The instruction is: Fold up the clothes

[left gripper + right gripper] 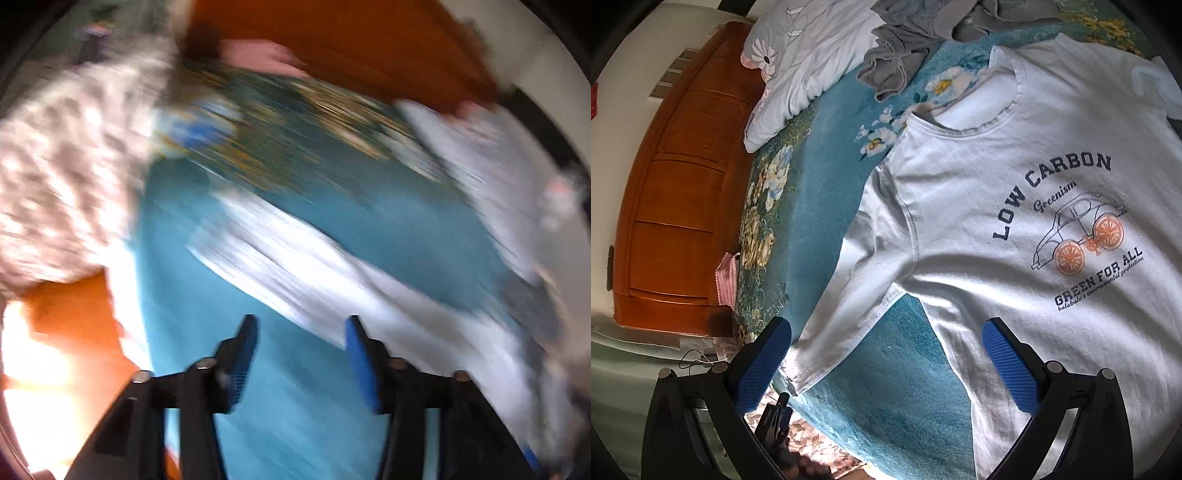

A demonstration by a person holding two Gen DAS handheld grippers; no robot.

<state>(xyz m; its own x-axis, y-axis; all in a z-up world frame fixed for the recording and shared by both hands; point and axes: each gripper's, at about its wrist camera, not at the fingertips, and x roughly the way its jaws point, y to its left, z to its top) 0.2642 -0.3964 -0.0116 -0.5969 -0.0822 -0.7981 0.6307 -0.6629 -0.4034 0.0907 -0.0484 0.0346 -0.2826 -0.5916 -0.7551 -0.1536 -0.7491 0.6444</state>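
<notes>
A white cotton T-shirt printed with "LOW CARBON" and a small car with orange wheels (1015, 206) lies face up and flat on a bed covered by a teal blanket with a floral border (820, 206). In the right wrist view its long axis runs from the collar at the top centre down to the hem at the lower right; one short sleeve (846, 295) reaches toward the lower left, near the bed's edge. The right tool (886, 354) hangs above that sleeve and the shirt's side with its blue-padded fingers spread wide, holding nothing. A crumpled grey garment (908, 48) and a pale pillow with a daisy print (812, 74) lie beyond the collar, by an orange-brown wooden headboard (687, 184).

The left wrist view is heavily motion-blurred; the left tool (301, 354) is spread open and empty above the blanket, with the white cloth smeared across the frame beyond it.
</notes>
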